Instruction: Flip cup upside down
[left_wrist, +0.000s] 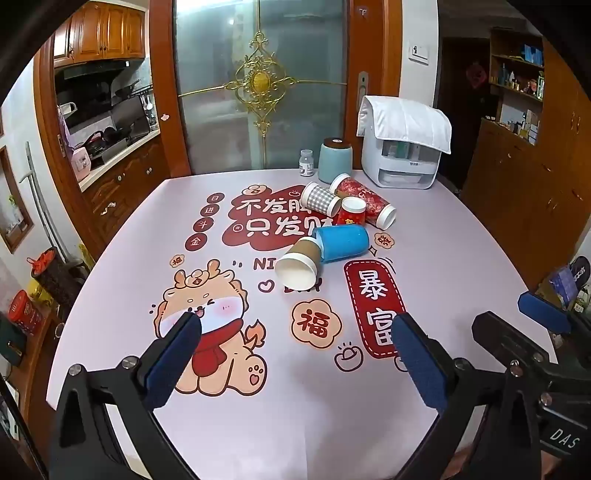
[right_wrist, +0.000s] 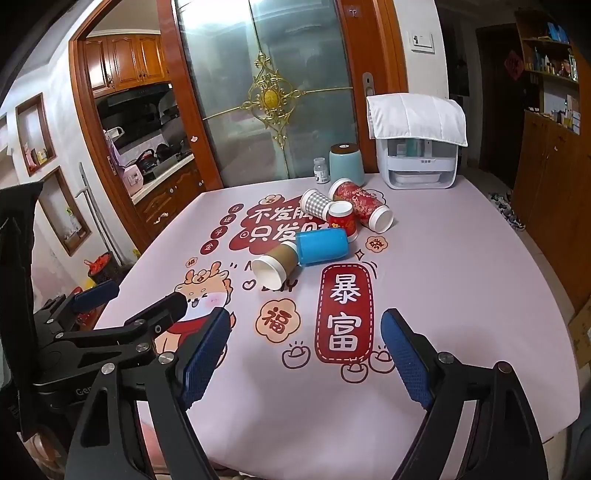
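Your left tool (left_wrist: 295, 343) hangs wide open above the desk (left_wrist: 461, 258), holding nothing. Ahead, the brown cup (left_wrist: 300, 263) lies on its side touching the blue cup (left_wrist: 343, 243). Your right tool (right_wrist: 306, 347) is spread open too, just beside it.

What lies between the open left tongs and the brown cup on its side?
Only bare printed tablecloth; nothing stands between the left tongs and the brown cup, as the left wrist view shows.
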